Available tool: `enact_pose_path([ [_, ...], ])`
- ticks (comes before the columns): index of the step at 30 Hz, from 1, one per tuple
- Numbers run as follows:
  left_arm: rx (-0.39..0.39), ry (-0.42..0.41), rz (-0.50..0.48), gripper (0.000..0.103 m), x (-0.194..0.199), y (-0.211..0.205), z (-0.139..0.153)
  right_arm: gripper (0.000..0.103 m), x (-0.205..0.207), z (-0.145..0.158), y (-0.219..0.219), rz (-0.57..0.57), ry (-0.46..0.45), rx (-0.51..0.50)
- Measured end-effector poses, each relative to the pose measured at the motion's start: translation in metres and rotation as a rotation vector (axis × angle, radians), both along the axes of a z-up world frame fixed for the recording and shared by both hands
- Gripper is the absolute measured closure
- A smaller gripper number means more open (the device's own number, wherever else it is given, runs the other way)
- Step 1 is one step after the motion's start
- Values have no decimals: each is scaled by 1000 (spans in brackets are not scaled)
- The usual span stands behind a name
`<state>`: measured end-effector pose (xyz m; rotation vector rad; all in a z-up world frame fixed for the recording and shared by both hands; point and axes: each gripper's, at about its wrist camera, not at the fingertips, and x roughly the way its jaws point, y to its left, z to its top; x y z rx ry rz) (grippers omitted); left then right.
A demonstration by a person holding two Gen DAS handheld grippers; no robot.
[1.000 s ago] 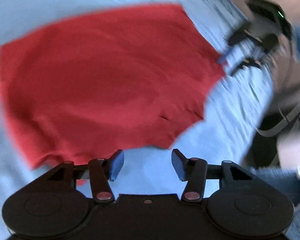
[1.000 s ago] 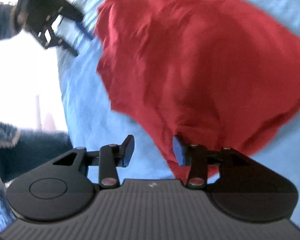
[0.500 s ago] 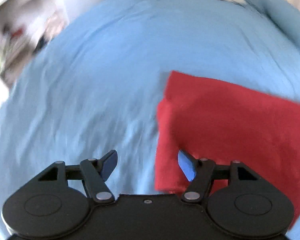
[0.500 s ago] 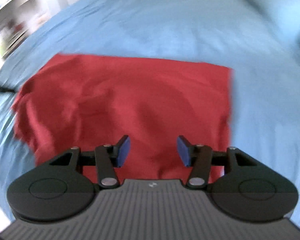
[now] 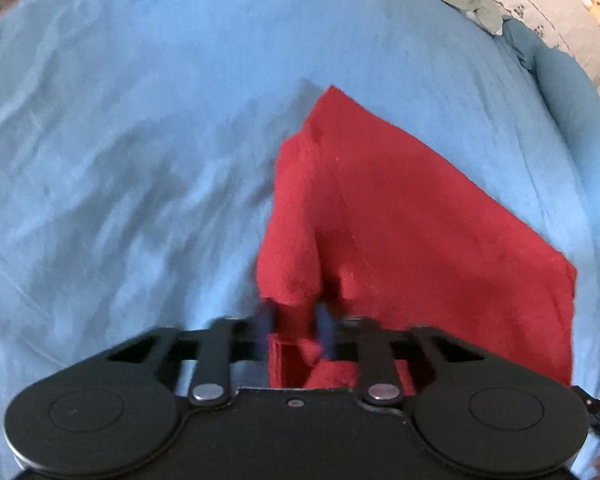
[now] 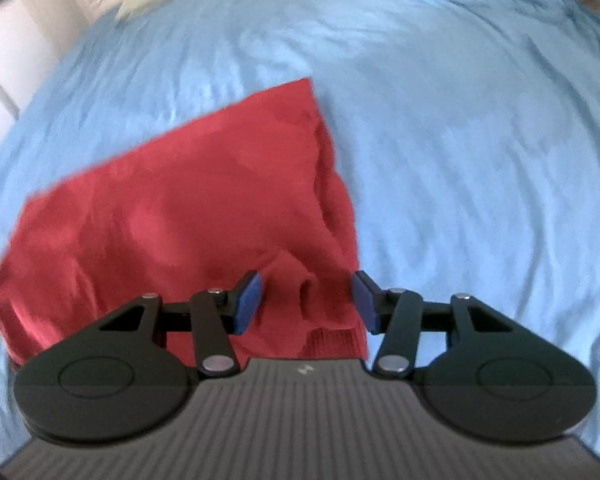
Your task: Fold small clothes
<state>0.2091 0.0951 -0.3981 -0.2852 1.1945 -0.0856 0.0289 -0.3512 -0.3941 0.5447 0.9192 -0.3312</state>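
On the blue bedsheet (image 5: 140,160), my left gripper (image 5: 296,326) has just closed and pinches the red garment (image 5: 400,220) at its near left corner. At its near right corner, my right gripper (image 6: 306,300) stands half wide around cloth, not pressing. Folding seems barely begun.

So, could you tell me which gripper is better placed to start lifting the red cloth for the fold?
Left. The left gripper has just closed on a corner of the red cloth; the right gripper is open, straddling the opposite edge without pinching it.
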Motion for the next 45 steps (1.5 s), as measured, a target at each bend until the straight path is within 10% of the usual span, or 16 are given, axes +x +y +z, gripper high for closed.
enact_pose_path([
  [4, -93, 6, -27, 96, -2, 3, 7, 37, 0, -10, -27, -147, -23, 173],
  [7, -74, 11, -49, 96, -2, 4, 11, 80, 9, -20, -27, -110, 51, 167],
  [18, -31, 68, -64, 91, -3, 34, 9, 87, 3, -9, -40, -31, 87, -25],
  [20, 17, 42, -58, 48, -7, 34, 24, 80, 7, 8, -29, 42, 44, -81],
  [21, 58, -7, -57, 43, -12, 31, 38, 67, 10, 18, -18, 97, 12, -120],
  [23, 103, -117, -125, 43, -21, 18, 65, 51, 16, 31, 3, 177, -35, -149],
  [30, 178, -197, -430, 34, -25, -69, 49, 50, 53, 5, 60, 254, -41, -149],
  [35, 315, -38, -351, 24, -23, -56, -12, 49, 45, -26, 50, 202, 66, -168],
  [40, 277, -16, -248, 21, -36, -27, 4, 49, 26, -14, 29, 221, 69, -105],
  [45, 255, -165, -282, 14, -38, -64, 63, 0, 25, 27, 2, 157, -44, -120],
])
